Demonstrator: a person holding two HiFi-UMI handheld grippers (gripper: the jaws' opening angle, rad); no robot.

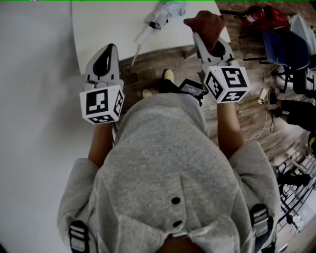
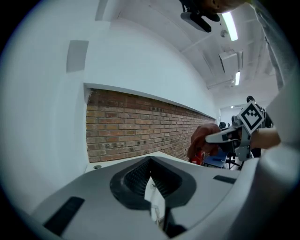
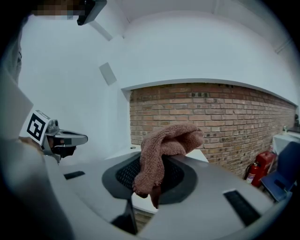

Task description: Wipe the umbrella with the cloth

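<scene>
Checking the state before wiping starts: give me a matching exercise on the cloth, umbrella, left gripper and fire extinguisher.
1 cloth
2 umbrella
3 left gripper
4 fire extinguisher

A lying on the white table
B red, near the brick wall
C shut, empty
D clamped in the right gripper

Pairs: 1-D, 2-A, 3-C, 4-B

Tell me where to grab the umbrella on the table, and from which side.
Take the umbrella by its slim straight end, which points at the near edge of the table; the far end is a loose bundle. Probably come from the near side, jaws across the shaft, with the left gripper, which is shut and empty; the right gripper is shut on the cloth.
</scene>
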